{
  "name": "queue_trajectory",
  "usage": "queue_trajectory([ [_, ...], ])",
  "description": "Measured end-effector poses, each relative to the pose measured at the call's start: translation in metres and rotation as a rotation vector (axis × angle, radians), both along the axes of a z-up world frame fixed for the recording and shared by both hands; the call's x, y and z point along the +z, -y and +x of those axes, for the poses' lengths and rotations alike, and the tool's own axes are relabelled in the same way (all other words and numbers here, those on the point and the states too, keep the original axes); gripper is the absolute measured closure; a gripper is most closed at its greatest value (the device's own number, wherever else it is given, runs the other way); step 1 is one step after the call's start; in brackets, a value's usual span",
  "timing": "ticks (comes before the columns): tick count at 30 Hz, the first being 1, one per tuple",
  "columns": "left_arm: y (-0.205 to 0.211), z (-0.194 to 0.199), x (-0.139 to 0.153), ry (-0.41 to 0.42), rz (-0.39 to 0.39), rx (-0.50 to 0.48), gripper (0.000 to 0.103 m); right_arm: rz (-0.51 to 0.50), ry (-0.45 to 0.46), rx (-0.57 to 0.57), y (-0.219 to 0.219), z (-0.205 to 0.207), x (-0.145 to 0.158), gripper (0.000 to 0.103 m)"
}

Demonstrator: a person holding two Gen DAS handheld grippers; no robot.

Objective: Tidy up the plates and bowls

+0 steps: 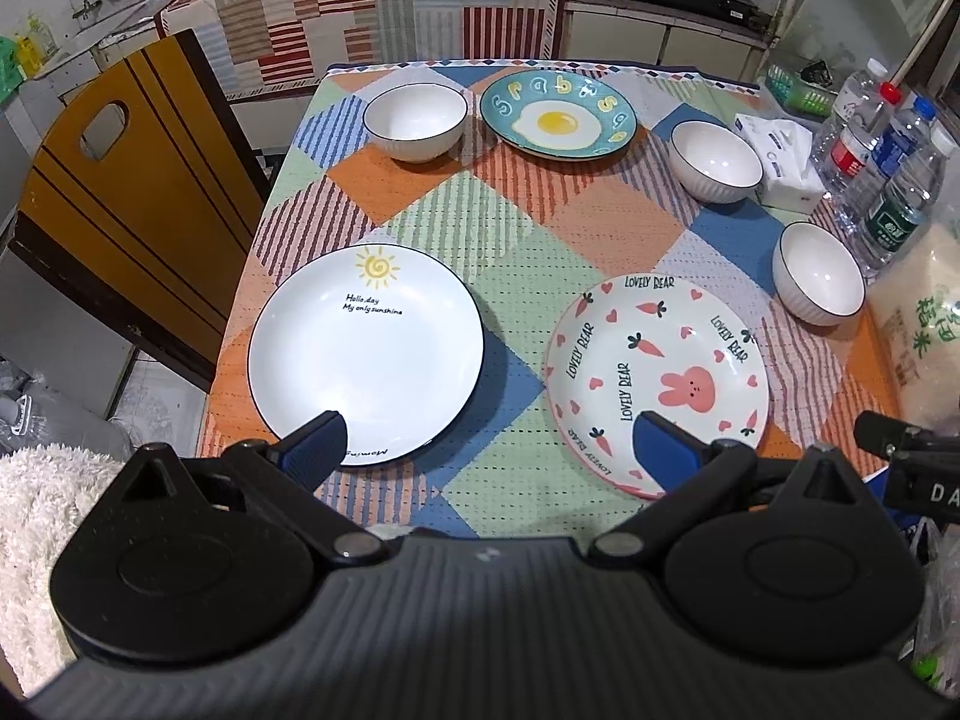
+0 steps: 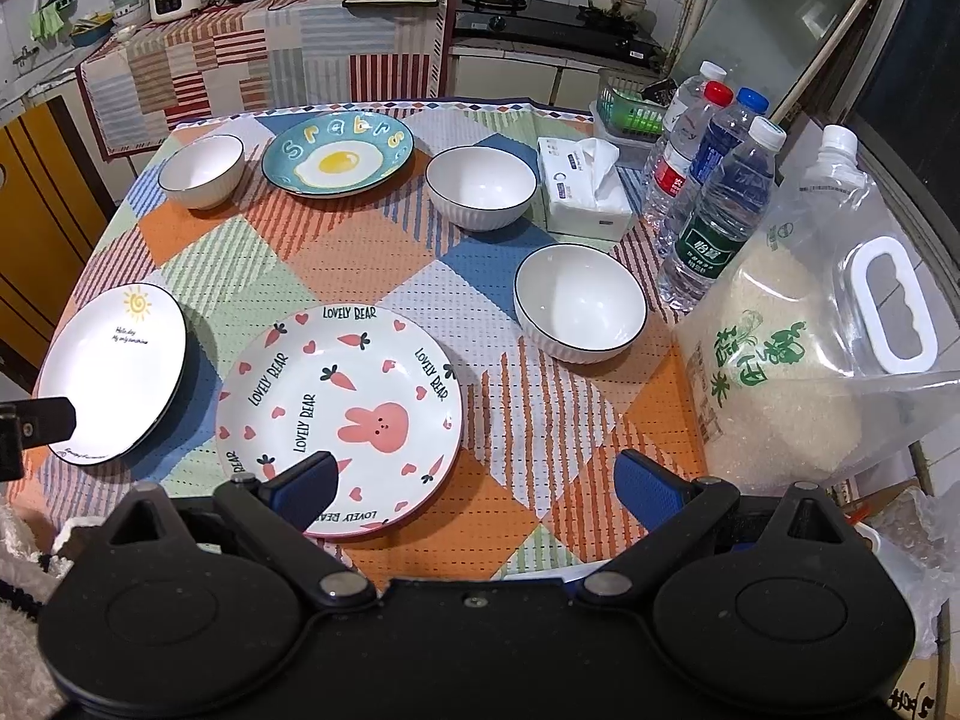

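**A:** Left wrist view is showing the left gripper hovering wide open at the bottom of the frame, holding nothing. Why are the dishes sitting apart like that?

**B:** They're looking unsorted to me: the sun plate is lying lower left, the rabbit plate lower right, the egg plate at upper centre, and three white bowls are standing separately around them, none stacked.

**A:** And the right gripper?

**B:** Its jaws are also gaping, empty, hanging over the near table edge, one finger overlapping the rabbit plate's rim in the picture.

**A:** Materials?

**B:** Everything is looking like glazed ceramic, smooth and glossy; the plates are shallow rounds, the bowls deep with ribbed outsides and dark rims. The tablecloth is showing a dotted, woven weave, probably giving some grip underneath.
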State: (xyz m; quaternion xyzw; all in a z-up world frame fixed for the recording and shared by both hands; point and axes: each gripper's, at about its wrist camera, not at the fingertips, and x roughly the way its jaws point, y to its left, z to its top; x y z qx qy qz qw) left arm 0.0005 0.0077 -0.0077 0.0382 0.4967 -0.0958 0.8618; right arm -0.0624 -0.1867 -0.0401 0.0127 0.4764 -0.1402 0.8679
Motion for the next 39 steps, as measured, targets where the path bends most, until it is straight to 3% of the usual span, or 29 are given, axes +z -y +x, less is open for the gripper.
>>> queue_trajectory([
  [21,0.005,0.000,-0.005,0.026,0.016,-0.024,0.002,-0.018,0.020,0.009,0.001,-0.002,0.000,0.003],
  [26,0.009,0.006,-0.017,0.022,0.022,-0.047,0.002,-0.024,0.160,0.068,0.011,-0.006,-0.003,0.003],
  [29,0.015,0.012,-0.028,0.029,0.035,-0.090,0.002,-0.061,0.266,0.187,0.017,-0.006,-0.018,0.003],
  [31,0.020,0.018,-0.037,0.012,0.047,-0.114,0.002,-0.085,0.284,0.231,0.023,-0.001,-0.033,0.003],
  [33,0.025,0.020,-0.045,0.025,0.044,-0.140,0.001,-0.051,0.281,0.236,0.032,0.007,-0.051,0.003],
  [39,0.039,0.042,-0.086,-0.028,0.082,-0.166,0.001,0.185,0.241,0.186,0.057,0.022,-0.100,0.012],
])
